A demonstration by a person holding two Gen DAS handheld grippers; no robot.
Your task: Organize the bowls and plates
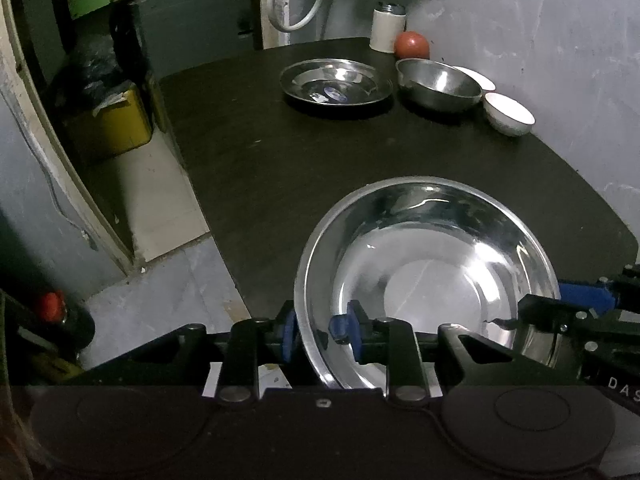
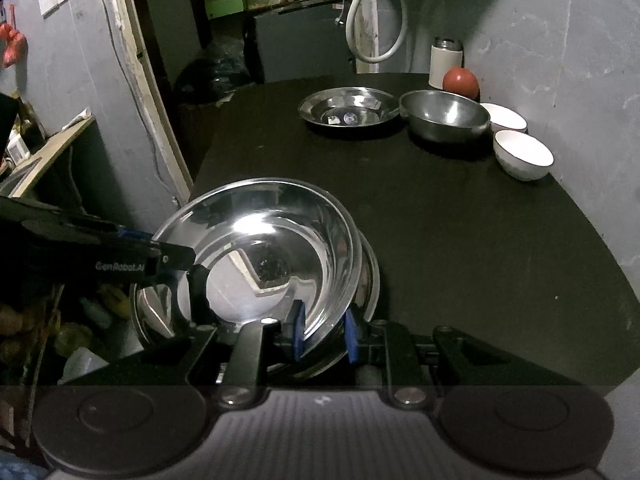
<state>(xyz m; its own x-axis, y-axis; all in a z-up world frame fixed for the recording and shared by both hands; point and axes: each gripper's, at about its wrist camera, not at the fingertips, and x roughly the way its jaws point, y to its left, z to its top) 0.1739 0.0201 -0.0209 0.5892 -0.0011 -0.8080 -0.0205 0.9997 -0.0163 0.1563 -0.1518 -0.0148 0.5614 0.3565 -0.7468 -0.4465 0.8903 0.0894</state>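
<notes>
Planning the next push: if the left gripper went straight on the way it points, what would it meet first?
The steel plate it already straddles: the left gripper has the plate's near rim between its jaws, so the rim would seat deeper at once. Beyond lies bare dark table; depth is uncertain.

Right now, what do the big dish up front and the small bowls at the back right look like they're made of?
The big dish looks like polished steel: mirror-bright, with sharp reflections. The small bowls look like glazed ceramic, white and smooth with a soft sheen, though hard plastic can't be ruled out.
</notes>
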